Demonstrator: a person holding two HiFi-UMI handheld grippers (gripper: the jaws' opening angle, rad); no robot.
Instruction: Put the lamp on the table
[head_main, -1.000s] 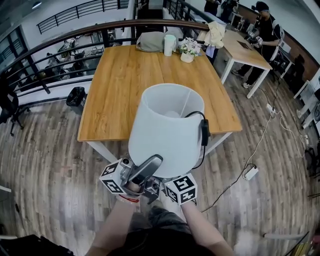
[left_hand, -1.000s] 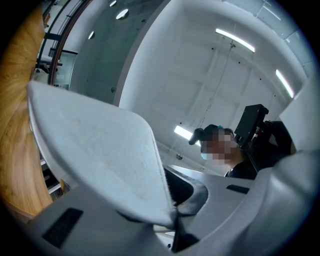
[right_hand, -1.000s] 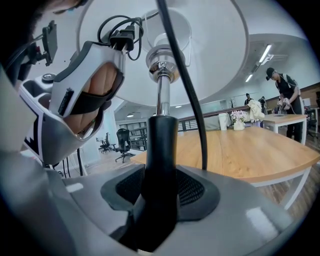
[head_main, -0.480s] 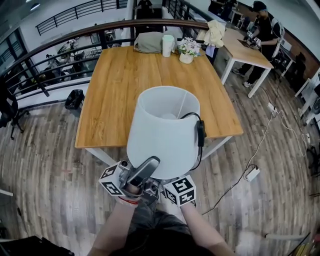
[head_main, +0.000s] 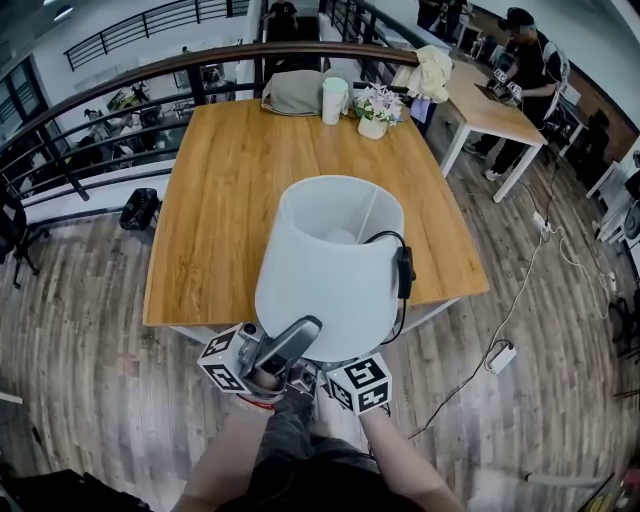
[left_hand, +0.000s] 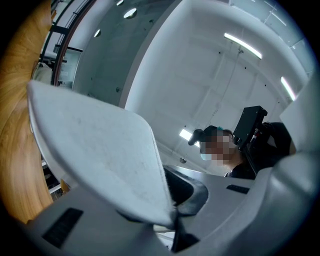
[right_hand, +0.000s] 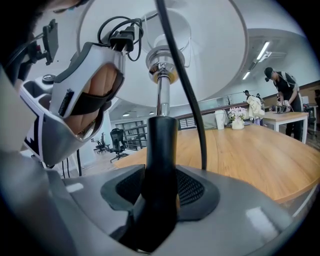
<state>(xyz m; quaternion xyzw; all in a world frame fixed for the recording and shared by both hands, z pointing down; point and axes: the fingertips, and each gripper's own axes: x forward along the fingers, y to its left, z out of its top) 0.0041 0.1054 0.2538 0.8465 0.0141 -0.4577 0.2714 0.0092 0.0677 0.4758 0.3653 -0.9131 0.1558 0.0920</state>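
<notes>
The head view alone gives the layout. The lamp (head_main: 328, 262) sits in the lower centre of the frame, held in the air, its white shade overlapping the near edge of the wooden table (head_main: 230, 170). A black cord (head_main: 404, 270) with an inline switch hangs down the shade's right side. At the top of the frame, on the table's far end, stand a flower pot (head_main: 376, 104) and a white cup (head_main: 333, 99).

That view hides both grips under the shade; the gripper views show them. In the left gripper view, the left gripper (left_hand: 172, 200) has its jaws pinched nearly together on the thin white edge of the shade, which fans out toward the upper left. In the right gripper view, the right gripper (right_hand: 160, 185) clamps the lamp's thick black stem (right_hand: 161, 150) between its widely spaced jaws. A chrome rod (right_hand: 161, 95) rises from it to the socket inside the shade, which fills the top of the frame.

The shade is a plain white tapered drum, open at the top.
</notes>
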